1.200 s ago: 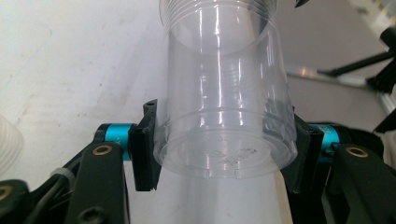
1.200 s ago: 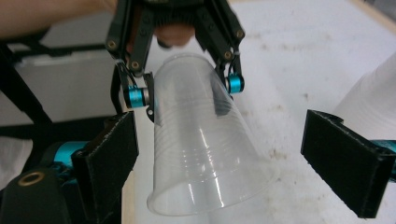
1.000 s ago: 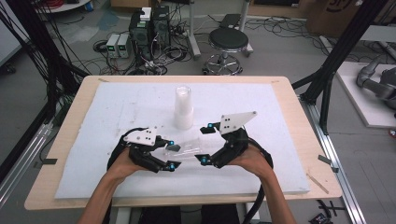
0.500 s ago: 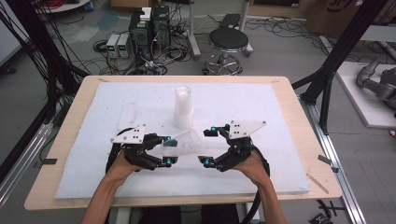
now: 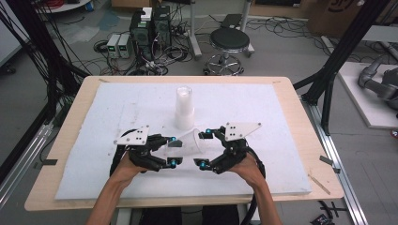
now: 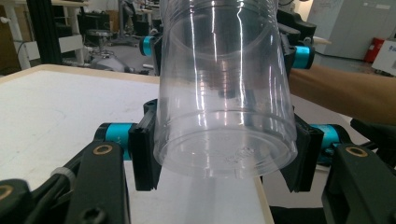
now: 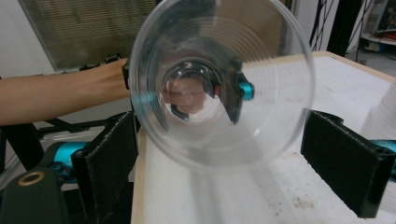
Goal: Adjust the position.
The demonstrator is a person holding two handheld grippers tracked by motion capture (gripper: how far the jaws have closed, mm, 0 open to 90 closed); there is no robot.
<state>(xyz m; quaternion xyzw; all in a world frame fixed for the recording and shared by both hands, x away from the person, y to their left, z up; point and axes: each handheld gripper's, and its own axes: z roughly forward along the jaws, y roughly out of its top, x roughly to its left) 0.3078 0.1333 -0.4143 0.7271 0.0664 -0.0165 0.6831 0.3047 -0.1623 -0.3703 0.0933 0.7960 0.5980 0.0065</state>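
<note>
One clear plastic cup [image 5: 187, 144] lay on its side above the white mat [image 5: 281, 122], its long axis running from nine to three o'clock in the high view — base at nine, mouth at three. The left gripper [image 5: 172, 151] had its pads clamped on the base end. The right gripper [image 5: 202, 149] faced the open rim, its jaws spread wide on either side and touching nothing. At twelve o'clock stood a stack of cups [image 5: 184, 108].

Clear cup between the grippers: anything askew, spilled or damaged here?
Nothing stands out. The clear cup lies sideways only because the left gripper clamps its base; it looks empty and uncracked. The right gripper stands open around its rim. The white cup stack stands upright.
</note>
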